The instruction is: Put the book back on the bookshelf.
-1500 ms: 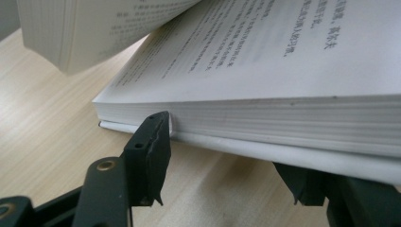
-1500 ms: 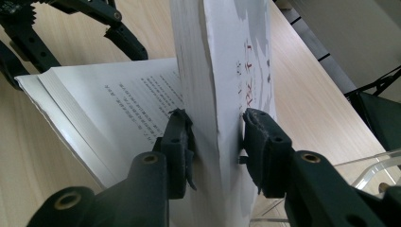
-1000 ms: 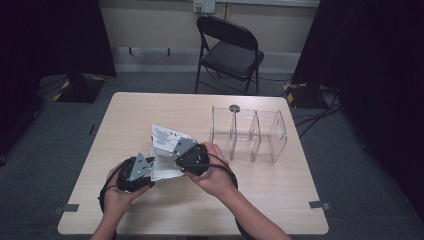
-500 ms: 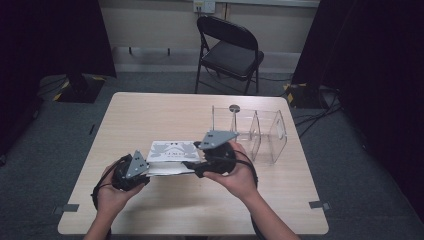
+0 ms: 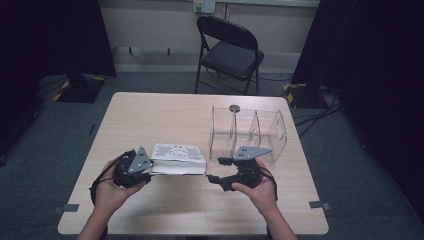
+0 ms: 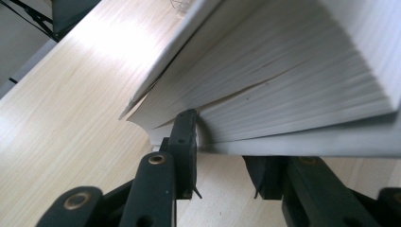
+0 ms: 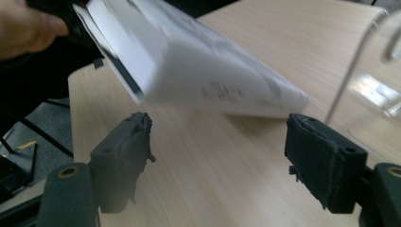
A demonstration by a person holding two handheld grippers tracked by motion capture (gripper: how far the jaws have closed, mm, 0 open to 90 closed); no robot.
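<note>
You're gripping the book (image 5: 177, 159) by its edge with the left hand-held gripper (image 5: 131, 170), lifting it off the tabletop (image 5: 165, 120), while your right hand-held gripper (image 5: 222, 170) is hanging wide open, so filing it in the clear rack (image 5: 250, 132) is what's left.

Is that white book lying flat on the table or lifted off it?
Lifted and tilted. The book hangs above the table, its far end held by the left gripper; the right gripper is open below it.

Both tongs, left (image 5: 150, 171) and right (image 5: 214, 170), are showing black bodies, grey three-cornered plates, brass screws and black cables.
</note>
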